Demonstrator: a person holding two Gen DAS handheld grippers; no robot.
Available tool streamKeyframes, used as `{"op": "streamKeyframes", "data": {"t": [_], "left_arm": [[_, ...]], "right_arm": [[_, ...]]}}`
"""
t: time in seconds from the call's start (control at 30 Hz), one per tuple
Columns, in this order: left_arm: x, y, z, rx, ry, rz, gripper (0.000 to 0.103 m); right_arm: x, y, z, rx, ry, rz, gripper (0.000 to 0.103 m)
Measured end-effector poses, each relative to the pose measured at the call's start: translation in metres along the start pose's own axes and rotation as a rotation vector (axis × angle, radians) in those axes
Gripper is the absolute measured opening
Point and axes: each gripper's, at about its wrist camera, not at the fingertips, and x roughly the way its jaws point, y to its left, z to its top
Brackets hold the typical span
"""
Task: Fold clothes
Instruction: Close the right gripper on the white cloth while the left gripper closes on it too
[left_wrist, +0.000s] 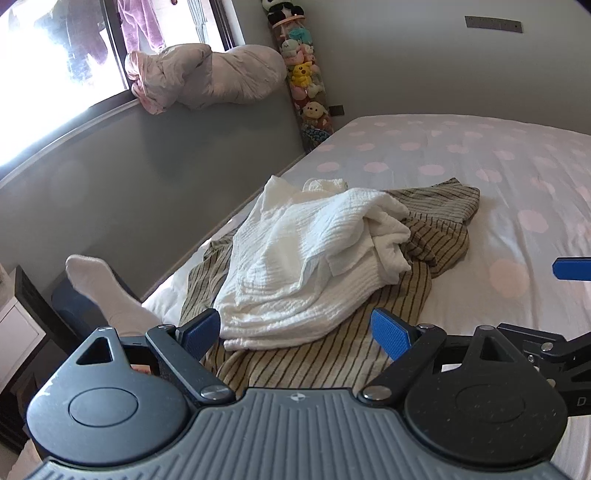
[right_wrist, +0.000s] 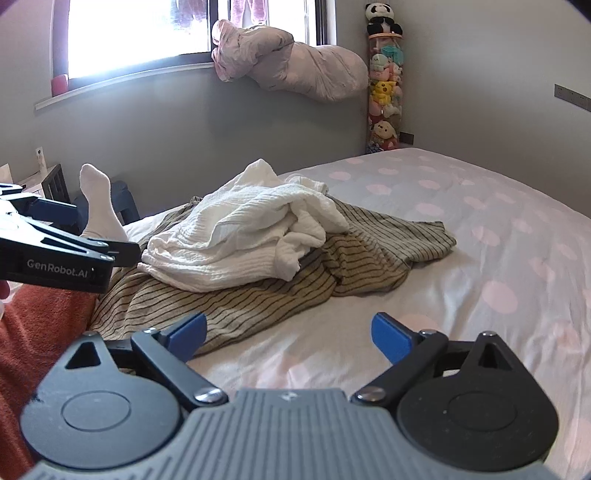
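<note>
From the left wrist, the left gripper (left_wrist: 295, 332) stands wide apart with nothing between its pads, poised over the near hem of a white shirt (left_wrist: 310, 254) heaped loosely on a striped garment (left_wrist: 373, 325), both unfolded near the bed's (left_wrist: 498, 206) left edge.

From the right wrist, the right gripper (right_wrist: 290, 332) is likewise spread and empty, over bare sheet just right of the striped cloth. Both pieces look light, soft and floppy; a hem corner or shoulder seam seems the best hold.
</note>
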Motion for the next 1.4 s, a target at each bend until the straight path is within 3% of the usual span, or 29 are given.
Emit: {"op": "streamKeyframes", "data": {"t": [0.1, 0.33, 0.4, 0.47, 0.57, 0.63, 0.67, 0.7, 0.8, 0.87, 1.03, 1.07, 1.3, 1.4], "left_arm": [[0.028, 0.001, 0.015, 0.025, -0.007, -0.021, 0.089], [0.106, 0.004, 0.030, 0.040, 0.025, -0.101, 0.089], [0.126, 0.006, 0.031, 0.034, 0.043, -0.123, 0.089], [0.142, 0.007, 0.032, 0.043, 0.052, -0.134, 0.076], [0.159, 0.012, 0.033, 0.032, 0.048, -0.144, 0.070], [0.165, 0.017, 0.035, 0.009, 0.050, -0.153, 0.055], [0.167, 0.021, 0.038, -0.012, 0.055, -0.167, 0.048], [0.166, 0.024, 0.040, -0.032, 0.057, -0.180, 0.047], [0.161, 0.027, 0.050, -0.017, 0.068, -0.223, 0.042], [0.154, 0.026, 0.059, 0.013, 0.068, -0.227, 0.026], [0.117, 0.024, 0.094, 0.051, 0.002, -0.197, 0.008], [0.107, 0.023, 0.101, 0.055, -0.013, -0.193, 0.008], [0.057, 0.014, 0.121, 0.056, -0.024, -0.224, 0.010], [0.051, 0.006, 0.112, 0.084, -0.012, -0.230, 0.026]], "right_arm": [[0.030, -0.004, 0.013, -0.019, 0.001, 0.013, 0.082], [0.110, -0.008, 0.032, -0.047, 0.029, 0.061, 0.076], [0.132, -0.006, 0.033, -0.064, 0.041, 0.064, 0.069], [0.152, -0.006, 0.033, -0.069, 0.051, 0.072, 0.063], [0.178, -0.005, 0.036, -0.061, 0.064, 0.083, 0.061], [0.189, -0.005, 0.038, -0.054, 0.067, 0.080, 0.046], [0.192, -0.006, 0.039, -0.051, 0.067, 0.075, 0.030], [0.193, -0.007, 0.041, -0.046, 0.063, 0.069, 0.023], [0.186, -0.014, 0.047, -0.036, 0.033, 0.048, 0.014], [0.175, -0.021, 0.055, -0.045, 0.008, 0.015, 0.011], [0.133, -0.042, 0.068, -0.033, -0.030, -0.036, 0.007], [0.123, -0.046, 0.069, -0.028, -0.036, -0.043, 0.000], [0.055, -0.074, 0.079, 0.005, -0.073, -0.094, 0.000], [0.025, -0.086, 0.084, 0.020, -0.089, -0.116, 0.006]]}}
